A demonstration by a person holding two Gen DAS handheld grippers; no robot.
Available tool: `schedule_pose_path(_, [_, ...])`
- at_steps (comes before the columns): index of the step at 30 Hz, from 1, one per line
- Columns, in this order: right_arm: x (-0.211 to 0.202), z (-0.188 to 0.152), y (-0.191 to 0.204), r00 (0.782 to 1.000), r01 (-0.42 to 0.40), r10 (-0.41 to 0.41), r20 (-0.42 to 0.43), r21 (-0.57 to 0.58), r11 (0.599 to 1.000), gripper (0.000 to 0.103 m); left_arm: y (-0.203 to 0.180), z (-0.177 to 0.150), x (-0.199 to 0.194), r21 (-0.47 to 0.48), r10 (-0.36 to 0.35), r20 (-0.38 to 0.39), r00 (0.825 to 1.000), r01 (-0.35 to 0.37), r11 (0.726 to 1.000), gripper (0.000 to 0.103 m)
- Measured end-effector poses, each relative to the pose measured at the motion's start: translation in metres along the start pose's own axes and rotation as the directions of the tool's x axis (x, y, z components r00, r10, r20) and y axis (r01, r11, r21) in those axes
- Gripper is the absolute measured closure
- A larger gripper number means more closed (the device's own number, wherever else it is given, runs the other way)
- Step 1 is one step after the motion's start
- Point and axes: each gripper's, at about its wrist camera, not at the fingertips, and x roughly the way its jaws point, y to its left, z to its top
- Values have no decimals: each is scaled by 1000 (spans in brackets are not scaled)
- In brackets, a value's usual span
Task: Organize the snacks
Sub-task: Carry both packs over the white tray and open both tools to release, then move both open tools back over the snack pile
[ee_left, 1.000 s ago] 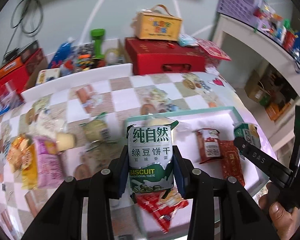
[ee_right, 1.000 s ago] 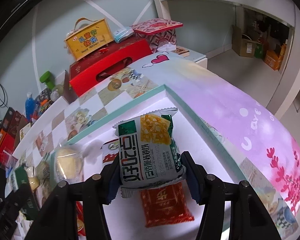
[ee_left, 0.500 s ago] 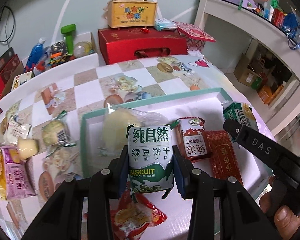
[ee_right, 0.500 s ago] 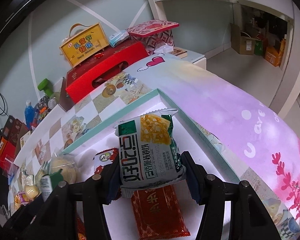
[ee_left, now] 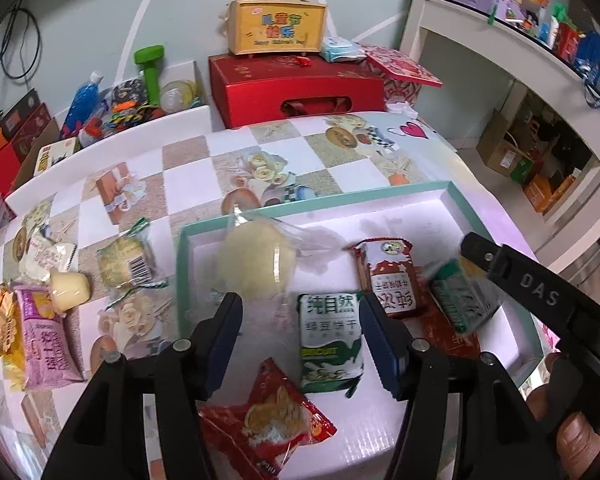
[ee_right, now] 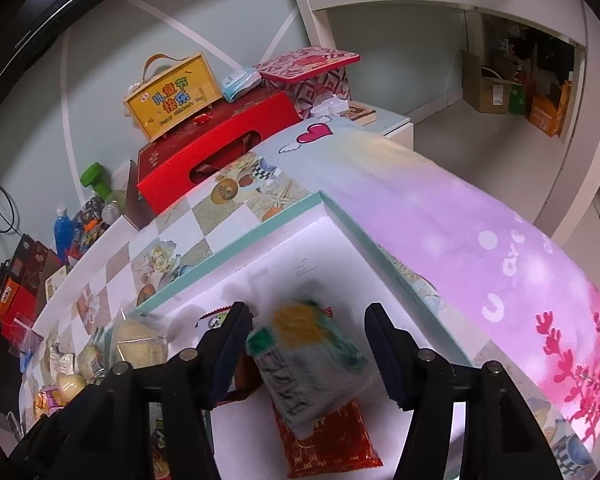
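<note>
A teal-rimmed white tray [ee_left: 452, 194] sits on the table and shows in the right wrist view [ee_right: 260, 236] too. My left gripper [ee_left: 300, 338] is open above it; the green biscuit pack [ee_left: 330, 340] lies loose in the tray between its fingers. My right gripper [ee_right: 308, 354] is open; the green and yellow snack pack [ee_right: 312, 364] is blurred between its fingers, over a red pack [ee_right: 332, 440]. It also shows in the left wrist view [ee_left: 458, 300]. In the tray are a bun in clear wrap [ee_left: 256, 264], a red-and-white pack [ee_left: 390, 276] and a red chip bag [ee_left: 268, 424].
Loose snacks lie on the table left of the tray: a wrapped cake [ee_left: 126, 264], a pudding cup [ee_left: 69, 290], a purple pack [ee_left: 44, 340]. A red gift box [ee_left: 296, 92] with a yellow case [ee_left: 276, 26] stands at the back. The table's right edge drops to the floor.
Both grippers have opened. The biscuit pack has dropped from the left gripper into the tray. The snack pack has left the right gripper's fingers and is falling, blurred.
</note>
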Motion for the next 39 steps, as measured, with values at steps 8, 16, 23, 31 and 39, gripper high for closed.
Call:
schedule_pose_path(8, [8, -5, 8, 990, 86, -94, -106, -83, 993, 19, 33, 5, -8, -123, 96, 4, 995, -95, 988, 15])
schedule_pose_path(16, [6, -7, 9, 987, 92, -104, -120, -99, 991, 0, 65, 0, 3, -215, 146, -29, 989, -148, 965, 6])
schedule_pose_path(23, [5, -9, 20, 991, 76, -91, -101, -142, 987, 0, 77, -5, 7, -253, 165, -34, 986, -168, 953, 0])
schedule_pose_path(31, [-8, -6, 34, 1000, 22, -22, 3, -154, 988, 0, 82, -6, -2, -234, 170, 14, 985, -162, 959, 0])
schedule_pose_path(39, [-11, -7, 45, 998, -39, 45, 35, -160, 986, 0, 93, -6, -20, -265, 160, 50, 986, -142, 954, 0])
